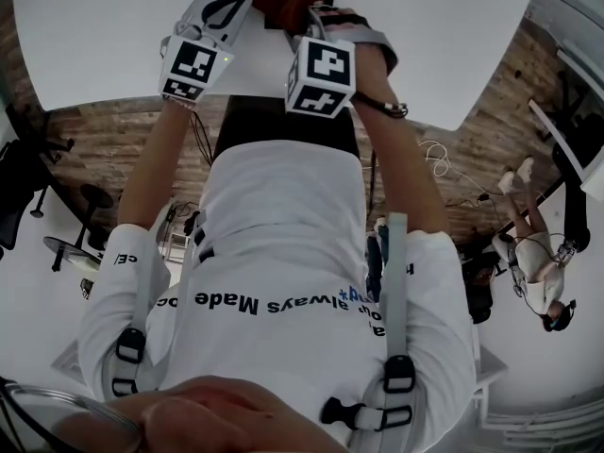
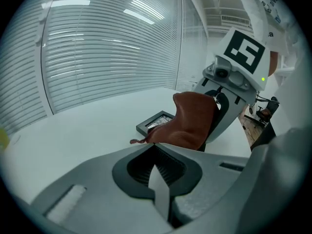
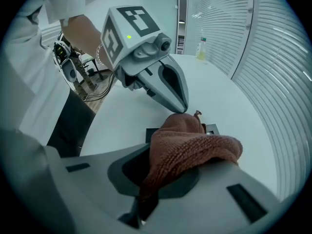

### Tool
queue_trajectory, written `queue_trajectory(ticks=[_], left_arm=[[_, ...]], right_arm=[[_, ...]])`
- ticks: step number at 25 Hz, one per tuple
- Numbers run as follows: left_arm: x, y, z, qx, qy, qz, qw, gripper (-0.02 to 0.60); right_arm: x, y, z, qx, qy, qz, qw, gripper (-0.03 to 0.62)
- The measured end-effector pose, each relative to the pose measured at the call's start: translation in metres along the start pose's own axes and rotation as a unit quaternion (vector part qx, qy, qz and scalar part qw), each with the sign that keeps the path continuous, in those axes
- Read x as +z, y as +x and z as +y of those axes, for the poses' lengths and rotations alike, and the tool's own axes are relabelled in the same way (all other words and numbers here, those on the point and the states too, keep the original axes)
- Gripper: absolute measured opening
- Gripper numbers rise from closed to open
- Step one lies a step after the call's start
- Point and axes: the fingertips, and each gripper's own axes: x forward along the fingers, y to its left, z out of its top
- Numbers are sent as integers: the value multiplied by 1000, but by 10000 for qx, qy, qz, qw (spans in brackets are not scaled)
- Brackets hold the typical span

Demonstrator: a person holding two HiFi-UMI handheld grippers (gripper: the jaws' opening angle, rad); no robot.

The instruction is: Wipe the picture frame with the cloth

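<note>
above the flat dark frame [image 2: 155,121], right gripper [image 3: 158,182] clamps knitted cloth [image 3: 192,147]; left gripper's [image 2: 157,177] jaws closed.

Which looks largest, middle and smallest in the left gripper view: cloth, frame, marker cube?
Largest to smallest: cloth, marker cube, frame. The cloth hides part of the frame, so its place is unsure.

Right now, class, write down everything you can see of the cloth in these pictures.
The cloth is rust-brown with a looped, towel-like weave. It is bunched into a hump, one end clamped in the right hand-held gripper, whose jaws are shut on it. Its free end hangs down over the dark picture frame on the white table, seemingly touching it. A small tab sticks out at its edge.
</note>
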Motion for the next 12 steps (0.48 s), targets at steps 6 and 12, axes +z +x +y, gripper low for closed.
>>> queue_trajectory(ticks=[6, 12], left_arm=[[9, 5, 3, -12, 85, -50, 10000, 2], [13, 12, 5, -57, 142, -37, 9999, 2]], right_arm=[[0, 0, 33, 291, -128, 62, 9995, 20], [-3, -2, 62, 644, -267, 77, 9975, 20]])
